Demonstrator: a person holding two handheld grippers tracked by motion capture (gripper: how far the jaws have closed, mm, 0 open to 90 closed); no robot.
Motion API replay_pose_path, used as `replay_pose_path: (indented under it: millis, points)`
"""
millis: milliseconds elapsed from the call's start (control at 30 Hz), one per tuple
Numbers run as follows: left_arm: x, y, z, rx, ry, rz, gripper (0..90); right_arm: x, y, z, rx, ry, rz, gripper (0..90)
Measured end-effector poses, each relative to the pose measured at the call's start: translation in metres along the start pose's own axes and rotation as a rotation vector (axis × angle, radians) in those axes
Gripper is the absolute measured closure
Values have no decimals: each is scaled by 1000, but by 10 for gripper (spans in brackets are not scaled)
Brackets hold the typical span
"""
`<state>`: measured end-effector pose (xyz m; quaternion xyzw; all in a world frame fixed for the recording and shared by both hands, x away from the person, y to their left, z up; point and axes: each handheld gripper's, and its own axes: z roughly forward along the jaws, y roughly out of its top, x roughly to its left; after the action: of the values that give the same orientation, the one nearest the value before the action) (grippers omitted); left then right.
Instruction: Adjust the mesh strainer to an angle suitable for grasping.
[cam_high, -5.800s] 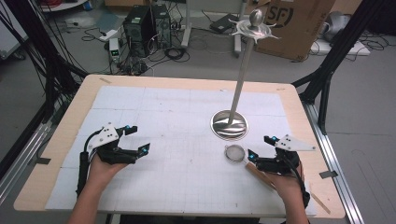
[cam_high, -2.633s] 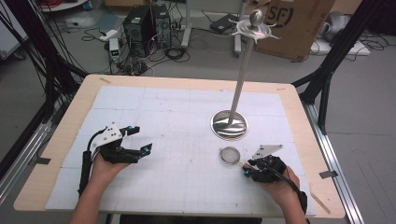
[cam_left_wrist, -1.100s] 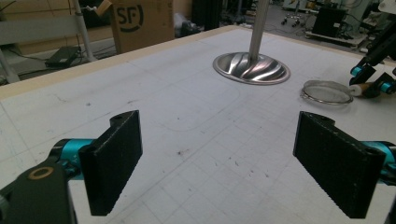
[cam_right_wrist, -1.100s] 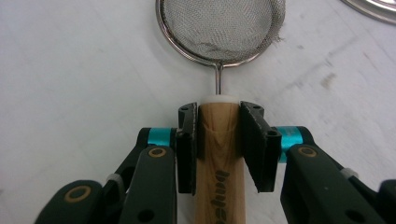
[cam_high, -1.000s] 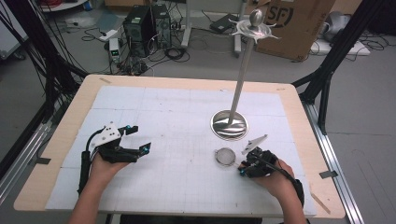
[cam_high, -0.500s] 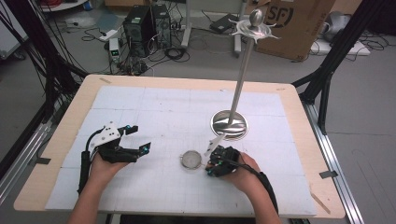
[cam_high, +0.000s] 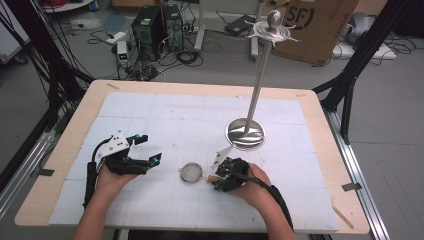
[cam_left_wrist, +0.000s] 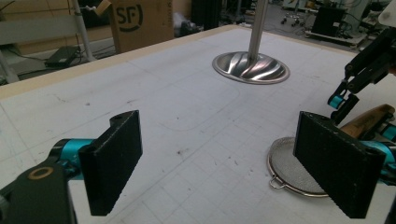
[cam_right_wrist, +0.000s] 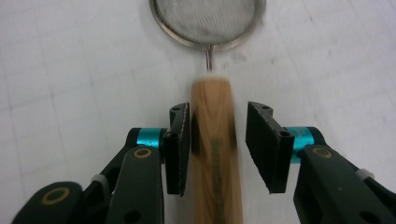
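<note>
My right hand-held gripper (cam_right_wrist: 218, 140) straddles the strainer's wooden handle (cam_right_wrist: 215, 154), jaws spread, not pinching it. The strainer (cam_high: 191, 172) lies flat on the worktop (cam_high: 165, 107), between both hands. My left hand-held gripper (cam_left_wrist: 219, 163) is spread wide, holding nothing.

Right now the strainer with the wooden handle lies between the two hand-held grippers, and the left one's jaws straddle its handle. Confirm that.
Not quite. The strainer does lie between them, but it is the right hand-held gripper whose jaws straddle the wooden handle, as the right gripper view shows. The left hand-held gripper is open, apart from it.
</note>
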<state>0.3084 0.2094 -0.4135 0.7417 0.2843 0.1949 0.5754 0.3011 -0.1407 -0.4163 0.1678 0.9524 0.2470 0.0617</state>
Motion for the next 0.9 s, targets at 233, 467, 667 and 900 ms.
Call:
replay_pose_path:
  millis: [233,467,667,900]
  points:
    - [-2,-1,3,5,-2,-2,160,-5,-45,-18,-32,7,76,625]
    - [0,-1,2,1,-1,-5,161,-6,-44,-18,-34,22,55,663]
    - [1,-1,1,-3,3,-7,161,-7,-27,-10,-40,26,25,682]
    - [0,0,1,-9,-1,-8,161,-5,-2,4,-40,49,-25,684]
